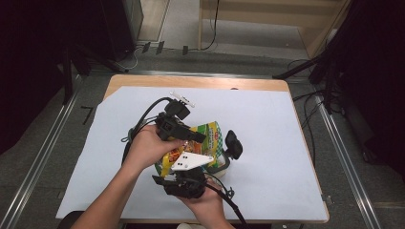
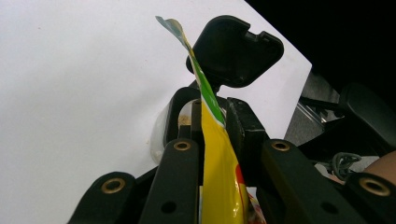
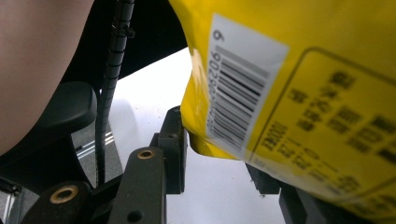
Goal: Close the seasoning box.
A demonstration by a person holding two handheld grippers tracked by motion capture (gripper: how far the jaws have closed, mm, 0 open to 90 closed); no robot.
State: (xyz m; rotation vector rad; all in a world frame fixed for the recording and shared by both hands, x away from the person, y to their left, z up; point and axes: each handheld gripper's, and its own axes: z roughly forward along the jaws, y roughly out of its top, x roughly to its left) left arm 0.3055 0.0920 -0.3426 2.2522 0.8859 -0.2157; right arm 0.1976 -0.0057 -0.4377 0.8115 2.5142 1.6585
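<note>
We see a yellow and green snack bag point(image 1: 203, 140) held above the white table cover point(image 1: 267, 143), left gripper point(image 2: 212, 121) clamped on its edge, right gripper point(image 3: 224, 158) loosely around its lower end, grip unclear.

A wooden table point(image 1: 143, 80) is seen from above, with most of its top covered by a large white sheet point(image 1: 267, 143); bare wood is left showing along the far edge and at the near right corner. A clear container point(image 1: 220, 164) is stood on the sheet near the middle, and a black lid point(image 1: 233, 144) is seen just beside it. A few pale crumbs point(image 3: 215, 201) are scattered on the sheet.
</note>
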